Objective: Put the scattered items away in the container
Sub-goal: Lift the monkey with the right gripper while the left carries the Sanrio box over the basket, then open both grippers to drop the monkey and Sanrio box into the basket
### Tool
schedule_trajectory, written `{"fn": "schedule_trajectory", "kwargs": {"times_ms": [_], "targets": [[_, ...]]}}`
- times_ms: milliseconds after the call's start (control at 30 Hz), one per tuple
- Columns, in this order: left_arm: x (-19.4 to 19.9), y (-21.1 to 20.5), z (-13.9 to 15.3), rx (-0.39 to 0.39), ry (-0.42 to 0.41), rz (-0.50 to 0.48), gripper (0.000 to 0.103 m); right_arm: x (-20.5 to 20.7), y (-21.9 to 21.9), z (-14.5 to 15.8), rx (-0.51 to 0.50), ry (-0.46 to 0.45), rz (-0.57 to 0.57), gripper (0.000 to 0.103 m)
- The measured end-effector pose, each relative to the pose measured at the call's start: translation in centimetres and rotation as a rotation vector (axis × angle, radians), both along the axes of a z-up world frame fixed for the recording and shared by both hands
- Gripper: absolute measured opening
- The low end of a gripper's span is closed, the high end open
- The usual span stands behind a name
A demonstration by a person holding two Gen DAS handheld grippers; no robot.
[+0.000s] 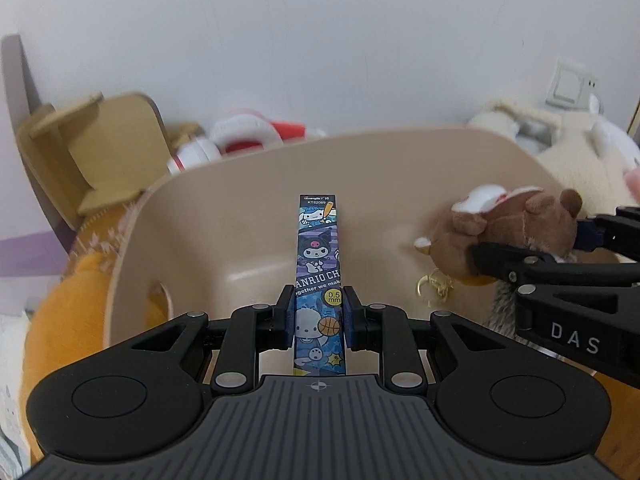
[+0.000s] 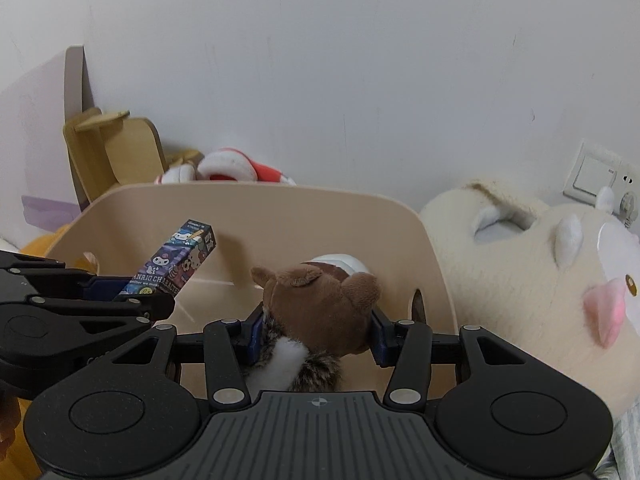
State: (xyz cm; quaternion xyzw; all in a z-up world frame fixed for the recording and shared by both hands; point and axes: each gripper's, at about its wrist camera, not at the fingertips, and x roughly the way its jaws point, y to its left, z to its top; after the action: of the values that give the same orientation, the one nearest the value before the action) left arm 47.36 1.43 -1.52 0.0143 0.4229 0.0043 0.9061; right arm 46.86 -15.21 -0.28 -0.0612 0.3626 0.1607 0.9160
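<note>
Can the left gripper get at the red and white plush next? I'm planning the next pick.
Probably not yet. The left gripper is shut on the pen box, and the red and white plush lies behind the far wall of the beige bin.

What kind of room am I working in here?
Probably a child's bedroom or playroom: a big cream plush toy lies beside the beige bin, a red-and-white stuffed toy sits behind it, and a small wooden piece of furniture stands against the white wall.
</note>
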Motion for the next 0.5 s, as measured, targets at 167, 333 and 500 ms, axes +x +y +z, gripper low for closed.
{"fn": "schedule_trajectory", "kwargs": {"times_ms": [167, 333, 500], "targets": [[0.3, 0.2, -0.8, -0.033, 0.051, -0.005, 0.023, 0.0, -0.3, -1.1, -0.017, 0.022, 0.000, 0.046], [-0.4, 0.1, -0.4, -0.037, 0.046, -0.013, 0.048, -0.2, -0.6, -1.7, -0.032, 0.033, 0.000, 0.060], [-1.7, 0.5, 0.8, -0.043, -0.009, 0.012, 0.079, -1.2, -1.7, -0.1, 0.010, -0.010, -0.006, 0.078]]}}
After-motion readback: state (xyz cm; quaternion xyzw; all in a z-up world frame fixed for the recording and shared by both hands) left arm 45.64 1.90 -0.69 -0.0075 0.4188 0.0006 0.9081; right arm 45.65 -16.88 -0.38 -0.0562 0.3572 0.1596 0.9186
